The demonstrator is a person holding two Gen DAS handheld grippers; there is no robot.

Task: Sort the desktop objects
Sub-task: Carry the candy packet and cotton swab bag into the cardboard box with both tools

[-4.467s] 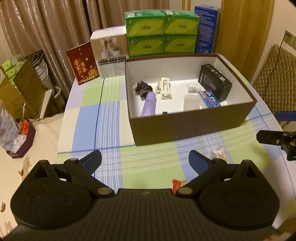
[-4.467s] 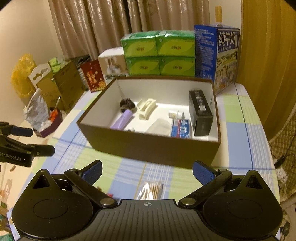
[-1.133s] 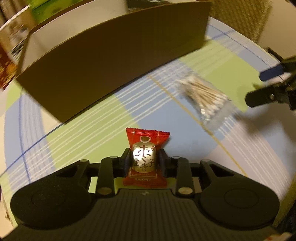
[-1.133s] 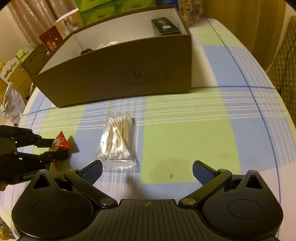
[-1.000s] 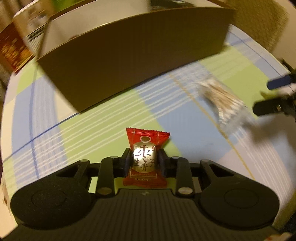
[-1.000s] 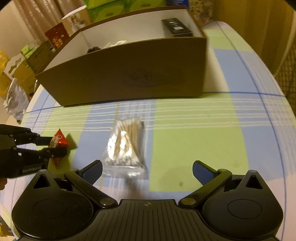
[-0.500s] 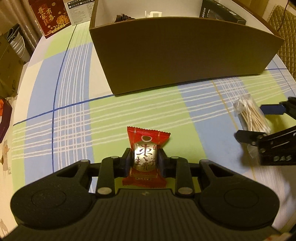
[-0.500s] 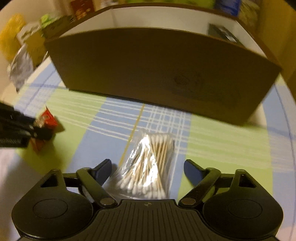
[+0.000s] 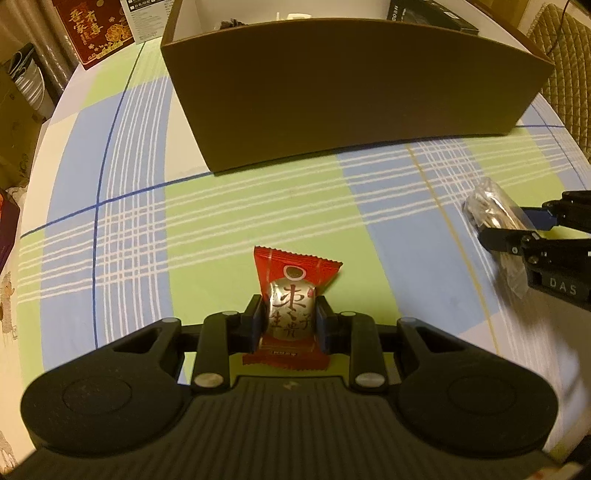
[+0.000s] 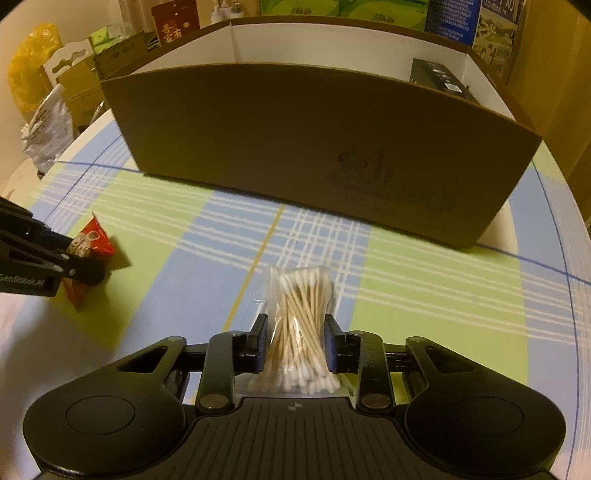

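Note:
A red candy packet (image 9: 295,273) stands between the pads of my left gripper (image 9: 290,315), which is shut on it just above the checked tablecloth. A clear bag of cotton swabs (image 10: 303,295) is pinched at its middle by my right gripper (image 10: 297,341), shut on it. In the left wrist view the right gripper (image 9: 517,225) shows at the right edge with the swab bag (image 9: 487,206). The right wrist view shows the left gripper (image 10: 83,264) with the candy packet (image 10: 98,240) at the far left. The open brown box (image 10: 295,140) stands right behind both.
Inside the brown box (image 9: 351,92) a black case (image 10: 439,83) shows over the wall. Behind it stand a red gift box (image 9: 96,33), green tissue boxes (image 10: 343,9) and a blue carton (image 10: 495,26). A quilted chair (image 9: 565,62) is at the right; the round table edge curves near.
My right gripper has come down over the swab bag and shut on it. The left gripper has kept its hold on the candy packet and rolled, so the box now looks level.

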